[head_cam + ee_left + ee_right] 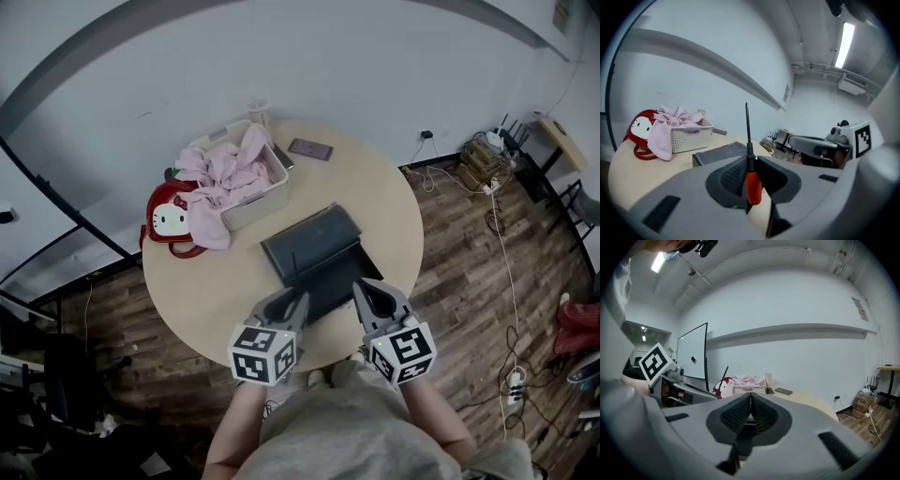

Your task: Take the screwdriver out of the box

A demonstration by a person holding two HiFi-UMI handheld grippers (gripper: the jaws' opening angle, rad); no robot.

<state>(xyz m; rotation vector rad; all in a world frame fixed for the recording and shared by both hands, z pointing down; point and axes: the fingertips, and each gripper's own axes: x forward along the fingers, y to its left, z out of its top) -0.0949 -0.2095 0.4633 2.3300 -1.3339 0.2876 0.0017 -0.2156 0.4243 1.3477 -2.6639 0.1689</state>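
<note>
Extraction judged essentially complete. The left tool [749, 164] is clenched on the screwdriver [753, 185] at its orange handle, shaft upright at frame centre, clear of the open dark box [314, 248] on the worktop [206, 291]. The right tool [750, 401] is closed on nothing. Remaining: set it down.

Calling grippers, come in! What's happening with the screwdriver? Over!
Left gripper shut on orange-handled black-shafted screwdriver, shaft upright. Right gripper shut, empty. Screwdriver clear of dark grey open box. Nothing blocking.
</note>
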